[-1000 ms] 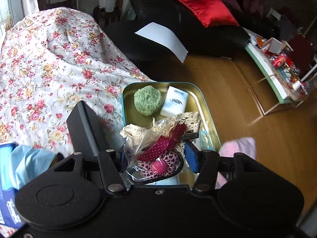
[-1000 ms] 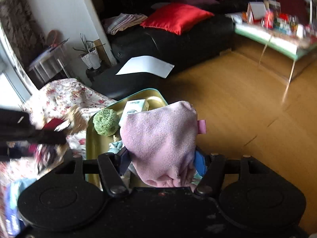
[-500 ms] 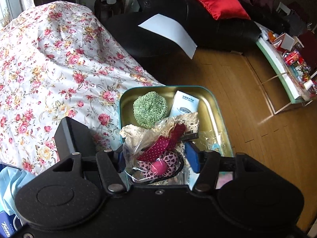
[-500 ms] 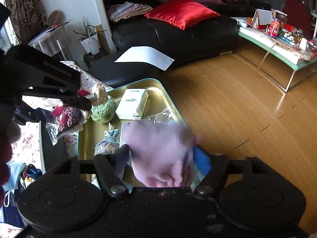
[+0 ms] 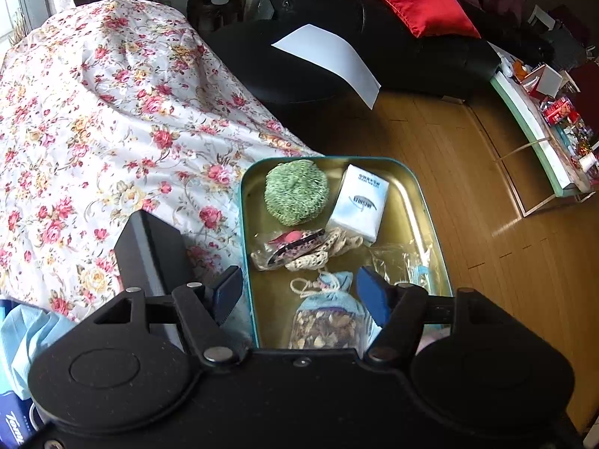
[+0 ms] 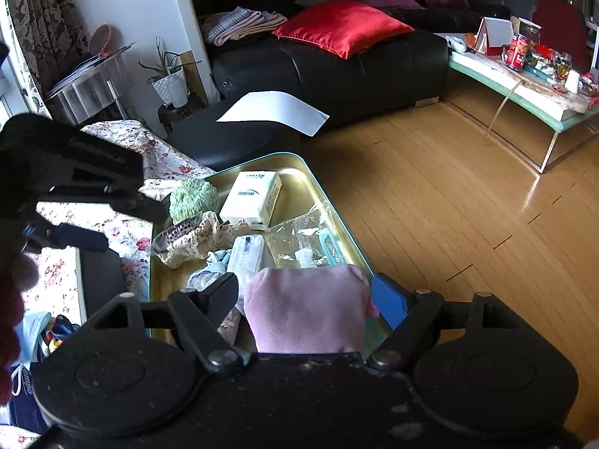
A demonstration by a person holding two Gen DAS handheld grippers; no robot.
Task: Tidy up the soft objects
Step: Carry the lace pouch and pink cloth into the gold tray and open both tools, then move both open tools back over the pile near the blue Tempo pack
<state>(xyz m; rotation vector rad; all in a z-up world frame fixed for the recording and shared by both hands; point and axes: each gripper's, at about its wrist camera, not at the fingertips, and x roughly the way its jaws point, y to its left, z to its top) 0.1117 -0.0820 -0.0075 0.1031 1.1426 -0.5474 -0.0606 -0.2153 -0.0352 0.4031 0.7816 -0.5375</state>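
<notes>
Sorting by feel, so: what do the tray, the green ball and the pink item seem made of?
Tray: probably painted tin, glossy gold inside, teal rim. Green ball: looks like knitted or looped yarn, matte and nubbly. Pink item: soft fleece-like cloth, matte and fuzzy.

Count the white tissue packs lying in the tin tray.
2: one tissue pack at the tray's far end beside the green scrubber, another mid-tray by the pink cloth. More may be hidden.
</notes>
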